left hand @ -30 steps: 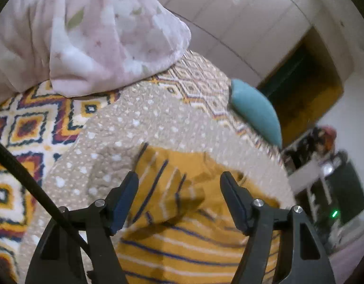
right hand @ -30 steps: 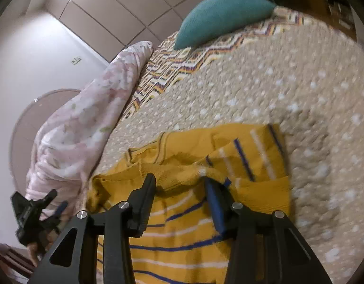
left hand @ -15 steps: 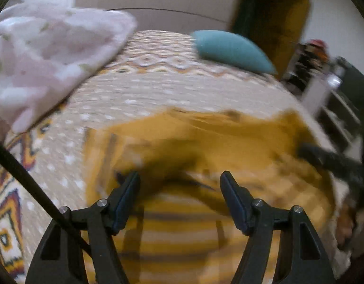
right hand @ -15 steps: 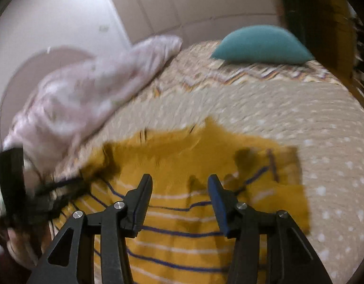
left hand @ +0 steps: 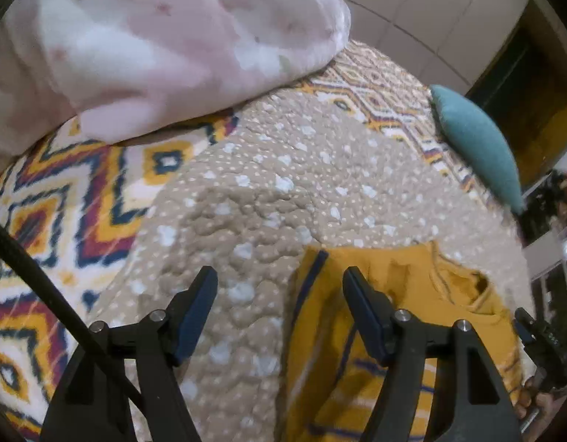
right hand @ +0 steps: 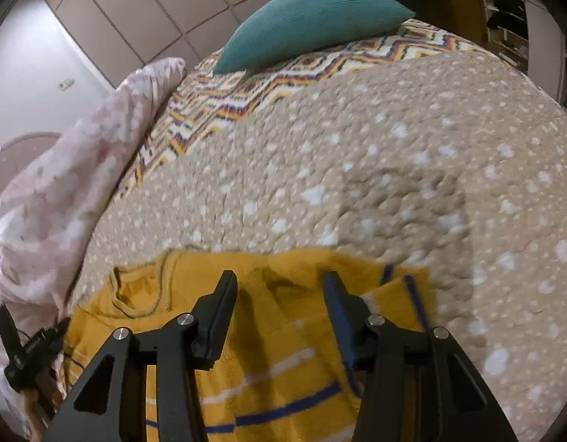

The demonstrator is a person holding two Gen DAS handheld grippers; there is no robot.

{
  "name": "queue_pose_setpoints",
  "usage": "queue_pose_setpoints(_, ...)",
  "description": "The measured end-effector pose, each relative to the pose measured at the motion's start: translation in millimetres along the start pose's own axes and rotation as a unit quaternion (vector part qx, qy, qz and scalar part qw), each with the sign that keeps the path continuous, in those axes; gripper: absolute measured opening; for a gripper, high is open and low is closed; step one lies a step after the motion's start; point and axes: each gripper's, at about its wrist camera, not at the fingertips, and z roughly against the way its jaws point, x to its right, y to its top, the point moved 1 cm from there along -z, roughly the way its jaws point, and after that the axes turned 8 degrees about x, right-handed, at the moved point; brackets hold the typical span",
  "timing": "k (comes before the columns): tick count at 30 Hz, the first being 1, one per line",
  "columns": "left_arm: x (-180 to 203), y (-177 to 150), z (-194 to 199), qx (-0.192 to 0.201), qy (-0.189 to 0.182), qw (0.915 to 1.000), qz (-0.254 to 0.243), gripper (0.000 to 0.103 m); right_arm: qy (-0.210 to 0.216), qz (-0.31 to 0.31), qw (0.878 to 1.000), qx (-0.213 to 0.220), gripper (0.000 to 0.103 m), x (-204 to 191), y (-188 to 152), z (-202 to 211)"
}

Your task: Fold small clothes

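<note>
A small mustard-yellow sweater (left hand: 405, 294) with blue and white stripes lies flat on the tan dotted bedspread (left hand: 283, 184). My left gripper (left hand: 279, 294) is open and empty, above the sweater's left edge, one finger over the bedspread and one over the sweater. In the right wrist view the sweater (right hand: 283, 331) lies under my right gripper (right hand: 279, 294), which is open and empty near its upper edge. The collar (right hand: 136, 291) shows at the left.
A pink floral duvet (left hand: 154, 37) is heaped at the back left. A teal pillow (right hand: 309, 18) lies at the bed's far end on a zigzag-patterned blanket (left hand: 62, 202). The other gripper shows at the edge of each view (right hand: 21, 353). Shelves stand beyond the bed (left hand: 556, 228).
The folded-over sleeve seen a second ago now lies flat. Both grippers swung over the sweater and ended near its upper edge, the left one shifted towards the left side. Both stayed open.
</note>
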Motion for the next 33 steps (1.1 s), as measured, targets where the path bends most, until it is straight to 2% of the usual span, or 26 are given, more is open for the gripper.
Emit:
queue_pose_setpoints(4, -2.0, -11.2, 37.1, 0.010, -0.008, 0.9994, -0.031, 0.069, -0.001, 0.019, 0.999, 0.033, 0.057, 11.8, 8.4, 48.7)
queue_pose_setpoints(7, -1.7, -32.0, 67.1, 0.016, -0.029, 0.9980, -0.054, 0.070, 0.012, 0.039, 0.999, 0.037, 0.061, 19.8, -4.9, 93.1)
queue_pose_setpoints(11, -6.4, -76.4, 98.0, 0.031, -0.049, 0.9966, -0.059, 0.075, 0.050, 0.066, 0.996, 0.014, 0.064, 28.2, -50.7, 137.1)
queue_pose_setpoints(14, -11.1, -111.4, 99.1, 0.027, -0.065, 0.9969, -0.037, 0.075, 0.072, 0.055, 0.996, -0.014, 0.066, 36.8, -88.9, 142.1)
queue_pose_setpoints(16, -12.7, -126.2, 90.4, 0.017, -0.065, 0.9974, -0.026, 0.075, 0.082, 0.041, 0.995, -0.045, 0.065, 41.6, -116.3, 130.4)
queue_pose_setpoints(18, -11.4, -133.3, 86.5, 0.029, -0.058, 0.9974, -0.032, 0.075, 0.095, 0.031, 0.993, -0.068, 0.030, 44.1, -132.5, 120.0)
queue_pose_setpoints(19, -11.0, -133.3, 87.9, 0.035, -0.059, 0.9971, -0.033, 0.075, 0.097, 0.024, 0.993, -0.060, 0.027, 48.3, -134.3, 121.5)
queue_pose_setpoints(20, -12.2, -132.6, 87.7, 0.036, -0.061, 0.9971, -0.029, 0.075, 0.102, 0.011, 0.993, -0.056, 0.015, 53.6, -133.0, 125.1)
queue_pose_setpoints(21, -14.4, -132.6, 86.5, 0.034, -0.065, 0.9970, -0.024, 0.075, 0.091, -0.005, 0.994, -0.054, 0.008, 62.4, -129.6, 128.9)
queue_pose_setpoints(24, -24.4, -134.8, 87.9, 0.039, -0.089, 0.9952, -0.003, 0.076, 0.011, 0.001, 0.999, -0.041, 0.008, 80.7, -122.5, 137.7)
queue_pose_setpoints(25, -27.4, -134.9, 88.9, 0.042, -0.098, 0.9943, 0.003, 0.076, -0.010, 0.009, 0.999, -0.039, 0.012, 82.3, -121.3, 142.9)
queue_pose_setpoints(26, -30.8, -135.1, 89.9, 0.045, -0.108, 0.9931, 0.012, 0.076, -0.018, 0.012, 0.999, -0.036, 0.020, 80.6, -120.6, 147.8)
queue_pose_setpoints(29, -38.0, -136.0, 93.5, 0.050, -0.129, 0.9899, 0.033, 0.076, -0.082, 0.043, 0.996, -0.001, 0.029, 60.0, -116.7, 174.3)
queue_pose_setpoints(30, -38.8, -136.2, 95.7, 0.051, -0.130, 0.9895, 0.035, 0.076, -0.084, 0.048, 0.995, 0.011, 0.029, 54.4, -114.7, 183.6)
queue_pose_setpoints(33, -40.3, -136.2, 109.8, 0.063, -0.130, 0.9890, 0.033, 0.076, -0.052, 0.067, 0.996, 0.037, 0.029, 14.1, -112.8, 201.8)
